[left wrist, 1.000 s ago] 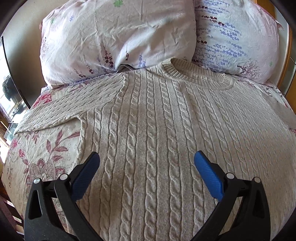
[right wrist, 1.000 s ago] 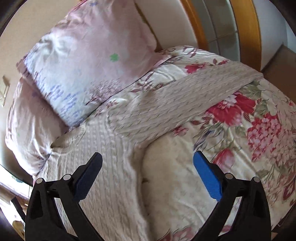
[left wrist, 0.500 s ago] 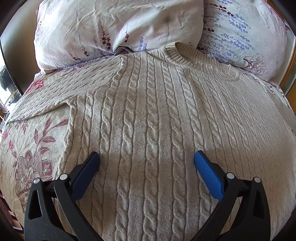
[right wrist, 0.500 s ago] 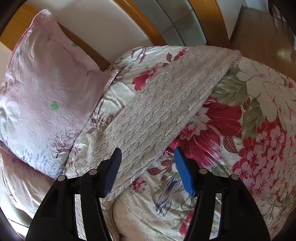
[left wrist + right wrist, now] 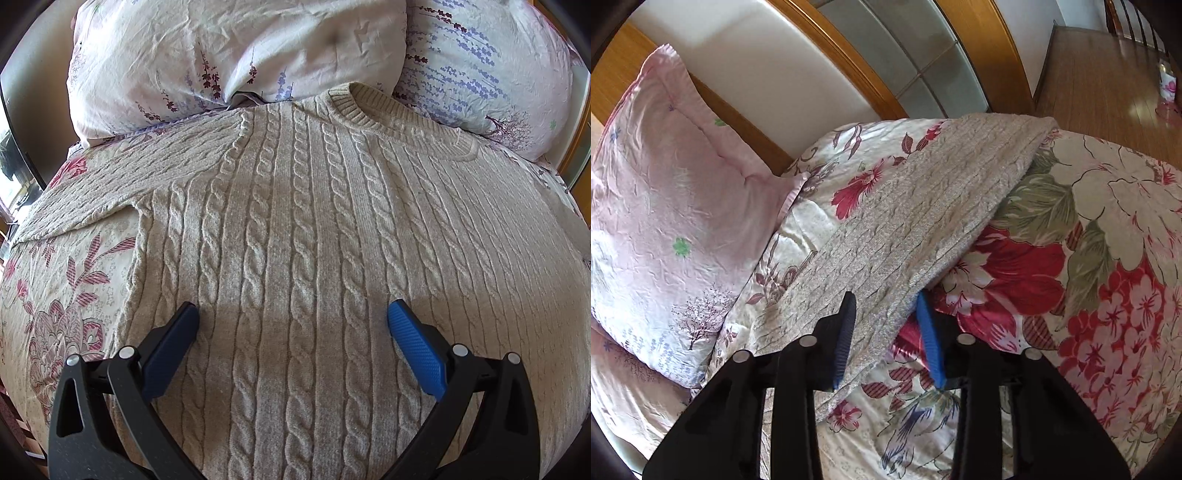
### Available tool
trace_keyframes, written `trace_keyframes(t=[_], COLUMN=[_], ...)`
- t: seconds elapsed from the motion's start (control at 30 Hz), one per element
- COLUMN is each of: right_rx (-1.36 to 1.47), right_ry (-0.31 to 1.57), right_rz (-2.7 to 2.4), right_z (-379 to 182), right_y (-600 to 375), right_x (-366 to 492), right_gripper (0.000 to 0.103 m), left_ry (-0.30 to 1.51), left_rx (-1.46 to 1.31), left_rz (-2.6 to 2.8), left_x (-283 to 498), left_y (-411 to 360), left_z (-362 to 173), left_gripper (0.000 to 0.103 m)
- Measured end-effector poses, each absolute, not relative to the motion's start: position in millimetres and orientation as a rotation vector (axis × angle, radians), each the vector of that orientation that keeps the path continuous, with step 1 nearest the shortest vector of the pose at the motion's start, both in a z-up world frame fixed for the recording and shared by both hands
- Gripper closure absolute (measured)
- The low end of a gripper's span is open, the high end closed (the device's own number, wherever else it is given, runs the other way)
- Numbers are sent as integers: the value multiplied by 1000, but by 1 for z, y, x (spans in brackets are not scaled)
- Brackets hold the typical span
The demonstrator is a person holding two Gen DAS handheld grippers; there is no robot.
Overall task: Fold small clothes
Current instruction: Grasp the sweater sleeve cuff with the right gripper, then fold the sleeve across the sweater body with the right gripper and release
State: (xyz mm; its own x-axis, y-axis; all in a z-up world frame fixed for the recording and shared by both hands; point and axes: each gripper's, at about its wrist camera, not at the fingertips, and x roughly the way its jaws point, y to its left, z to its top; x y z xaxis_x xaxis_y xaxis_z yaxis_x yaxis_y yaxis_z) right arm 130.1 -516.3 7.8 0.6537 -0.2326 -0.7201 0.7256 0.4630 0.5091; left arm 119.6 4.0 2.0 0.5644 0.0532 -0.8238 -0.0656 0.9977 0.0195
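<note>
A beige cable-knit sweater lies flat, front up, on a floral bedspread, its collar toward the pillows. My left gripper hovers wide open and empty over the sweater's lower body. In the right wrist view the sweater's right sleeve stretches out toward the bed's far edge. My right gripper has its blue fingers closed in on the sleeve's lower edge, with a fold of knit between them.
Two pale floral pillows lie against the wooden headboard. The floral bedspread covers the bed. Wooden floor lies beyond the bed's right side. The left sleeve reaches toward the left bed edge.
My right gripper swung from the sweater's side to the right sleeve and narrowed from wide open to closed on its edge. My left gripper moved forward over the sweater body and stayed open.
</note>
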Motion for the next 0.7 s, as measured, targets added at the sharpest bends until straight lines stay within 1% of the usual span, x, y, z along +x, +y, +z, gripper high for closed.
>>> trace_keyframes(t=[0.03, 0.1, 0.37, 0.43, 0.57, 0.67, 0.7], right_rx=[915, 917, 851, 850, 774, 713, 736], right_ry=[624, 616, 473, 439, 407, 496, 531], right_rz=[-624, -604, -400, -300, -133, -144, -156], right_z=[6, 7, 51, 62, 83, 86, 82], right_y=[-518, -520, -496, -484, -446, -423, -424], right_x=[129, 128, 135, 141, 160, 176, 177], right_gripper=[90, 92, 93, 99, 99, 99, 99], left_ry=[969, 969, 969, 969, 969, 969, 969], left_rx=[-14, -14, -14, -14, -14, -15, -15], left_rz=[70, 70, 70, 70, 70, 70, 70], left_x=[120, 120, 120, 120, 120, 120, 120], left_y=[4, 4, 4, 4, 4, 4, 4], left_z=[2, 2, 2, 2, 2, 2, 2], left_gripper=[2, 2, 2, 2, 2, 2, 2])
